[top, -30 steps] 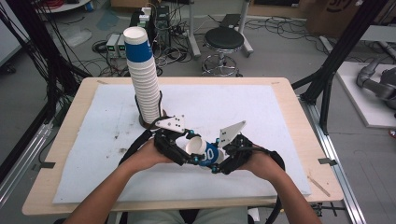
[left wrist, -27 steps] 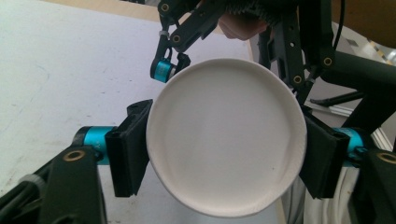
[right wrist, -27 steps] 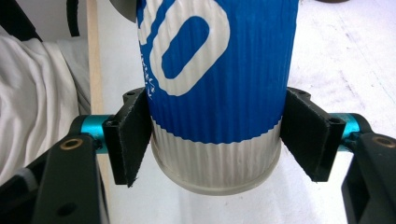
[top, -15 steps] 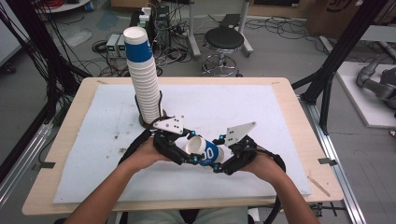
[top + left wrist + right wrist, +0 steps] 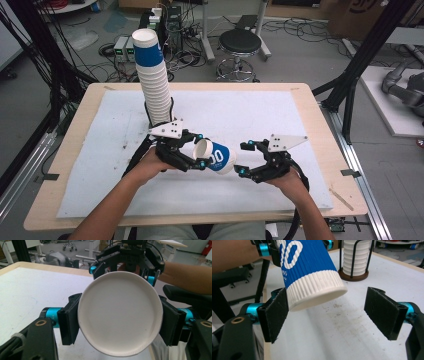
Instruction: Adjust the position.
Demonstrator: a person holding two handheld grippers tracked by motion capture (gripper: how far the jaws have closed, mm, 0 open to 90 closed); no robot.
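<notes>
— While the high view looked down on the tabletop [image 5: 300, 115], where was the cup?

— Low and centre in the frame. The left tool [image 5: 196, 156] was clamped on the paper cup [image 5: 216, 157] near its rim, holding it off the white mat. The cup lay on its side, long axis running left to right across the picture, open mouth toward the left hand, closed blue-and-white base toward the right tool [image 5: 242, 159]. That right tool sat just right of the base with its jaws apart, holding nothing. The tall stack of cups [image 5: 153, 82] in its wire holder stood in the upper left, behind the left hand.

— And the left gripper view?

— The cup's [image 5: 120, 317] white mouth faced the camera head-on, a pad [image 5: 70, 320] pressed against each side of the rim. The right tool [image 5: 127, 257] showed behind it at top centre, so the cup pointed straight away from the lens toward that tool.

— The right gripper view?

— The cup [image 5: 312, 272] came in from the upper left, its white ribbed base end tilted down toward the gap between the spread pads [image 5: 384, 312]. It sat nearer the left pad, almost touching it, well apart from the right one. The stack of cups [image 5: 354, 257] stood at the top right.

— So what did the next move turn on?

— In my judgement, the base lay off-centre in the open jaws; the right tool would need to shift sideways to centre on it before closing.
</notes>
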